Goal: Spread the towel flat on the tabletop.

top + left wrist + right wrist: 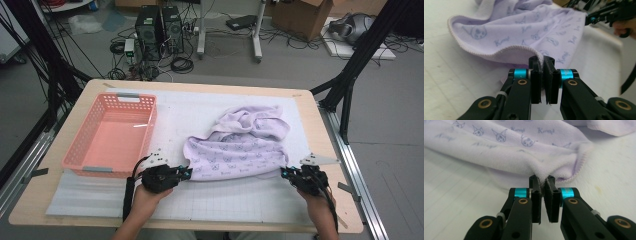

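The soft, floppy purple towel (240, 145) bends easily, so the left claw (187, 172) and right claw (283, 173) each pinch a near corner tight.

- The lavender towel (524, 32) ran off the top edge of the left gripper view, and off the top and left edges of the right gripper view (506, 147).
- Its pinched hem vanished between the jaws in both gripper views.
- The other hand (624, 27), far off, was blurred and cut by the right edge.
- The towel's small printed words were too blurred to read.
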`<state>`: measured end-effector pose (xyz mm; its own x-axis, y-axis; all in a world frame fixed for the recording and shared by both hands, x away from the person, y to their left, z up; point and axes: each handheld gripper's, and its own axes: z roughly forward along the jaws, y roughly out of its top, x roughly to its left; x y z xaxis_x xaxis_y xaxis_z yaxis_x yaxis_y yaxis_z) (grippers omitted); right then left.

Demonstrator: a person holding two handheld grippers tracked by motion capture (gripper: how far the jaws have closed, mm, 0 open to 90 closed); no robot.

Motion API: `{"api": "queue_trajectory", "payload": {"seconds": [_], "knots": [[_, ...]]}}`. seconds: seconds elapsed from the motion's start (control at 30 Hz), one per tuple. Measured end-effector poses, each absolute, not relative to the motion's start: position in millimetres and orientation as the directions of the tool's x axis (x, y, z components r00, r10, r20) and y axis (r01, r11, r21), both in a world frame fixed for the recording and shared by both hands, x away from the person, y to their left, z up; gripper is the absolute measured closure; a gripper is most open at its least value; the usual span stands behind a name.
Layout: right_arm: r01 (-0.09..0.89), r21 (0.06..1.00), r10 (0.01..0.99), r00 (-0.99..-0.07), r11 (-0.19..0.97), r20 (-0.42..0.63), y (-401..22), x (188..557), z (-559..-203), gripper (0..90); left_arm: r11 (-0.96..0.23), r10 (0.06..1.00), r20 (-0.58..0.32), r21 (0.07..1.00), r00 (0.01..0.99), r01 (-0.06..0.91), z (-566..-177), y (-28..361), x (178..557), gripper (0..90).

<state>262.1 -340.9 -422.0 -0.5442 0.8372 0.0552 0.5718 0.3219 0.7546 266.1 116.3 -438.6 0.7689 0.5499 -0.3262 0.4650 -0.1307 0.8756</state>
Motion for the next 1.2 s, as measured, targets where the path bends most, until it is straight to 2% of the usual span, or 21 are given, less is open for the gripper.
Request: {"api": "queue_trajectory", "payload": {"seconds": [0.2,0.43,0.47,0.5,0.53,0.57,0.63,0.73,0.93,0.97,1.03,1.1,1.17,1.2], "knots": [[0.566,0.721,0.820,-0.572,0.400,-0.006,-342.4,226.9,-410.6,84.8,-0.151,0.528,-0.310,0.882,0.790,0.447,-436.8,114.4,236.1,84.6],[0.581,0.691,0.789,-0.613,0.429,0.025,-342.8,202.7,-395.5,84.4,-0.151,0.543,-0.304,0.882,0.783,0.447,-437.7,119.0,213.3,82.6],[0.579,0.695,0.792,-0.610,0.427,0.022,-341.8,201.1,-394.0,82.8,-0.154,0.561,-0.294,0.882,0.774,0.446,-438.1,119.3,212.4,76.9],[0.574,0.701,0.792,-0.610,0.423,0.020,-341.3,200.3,-393.6,79.2,-0.150,0.585,-0.292,0.878,0.756,0.455,-438.5,119.6,212.4,66.5],[0.571,0.709,0.798,-0.603,0.414,0.020,-341.0,200.0,-394.0,71.9,-0.141,0.602,-0.297,0.874,0.741,0.465,-438.5,120.3,213.2,55.8],[0.568,0.723,0.800,-0.599,0.394,0.034,-342.5,200.4,-394.4,66.8,-0.131,0.610,-0.302,0.874,0.732,0.469,-438.2,121.3,214.2,49.1],[0.553,0.765,0.803,-0.590,0.330,0.080,-349.5,201.3,-392.9,62.5,-0.106,0.625,-0.304,0.880,0.719,0.464,-436.7,122.7,217.1,45.1],[0.517,0.819,0.814,-0.570,0.250,0.111,-362.6,202.7,-390.3,62.2,-0.098,0.637,-0.308,0.877,0.706,0.471,-436.8,121.1,226.9,43.2],[0.561,0.798,0.862,-0.494,0.219,0.111,-367.5,219.9,-413.7,67.1,-0.210,0.648,-0.306,0.808,0.698,0.550,-450.0,94.9,253.8,40.5],[0.583,0.787,0.852,-0.501,0.205,0.149,-365.1,229.0,-425.1,65.9,-0.233,0.652,-0.303,0.792,0.695,0.564,-452.2,89.6,257.4,41.0],[0.600,0.769,0.851,-0.503,0.218,0.151,-362.1,234.3,-429.3,57.0,-0.266,0.658,-0.278,0.783,0.700,0.562,-452.8,81.8,261.7,42.4],[0.613,0.755,0.853,-0.503,0.234,0.144,-355.3,244.1,-437.3,54.0,-0.312,0.668,-0.237,0.771,0.706,0.555,-450.0,79.5,267.3,58.8],[0.623,0.740,0.852,-0.506,0.254,0.134,-347.4,254.5,-444.0,53.9,-0.317,0.678,-0.223,0.771,0.700,0.553,-447.8,81.9,274.9,83.8],[0.623,0.734,0.846,-0.518,0.271,0.127,-342.7,259.7,-446.3,58.2,-0.297,0.694,-0.225,0.776,0.684,0.557,-446.8,84.1,279.4,84.8]]}}
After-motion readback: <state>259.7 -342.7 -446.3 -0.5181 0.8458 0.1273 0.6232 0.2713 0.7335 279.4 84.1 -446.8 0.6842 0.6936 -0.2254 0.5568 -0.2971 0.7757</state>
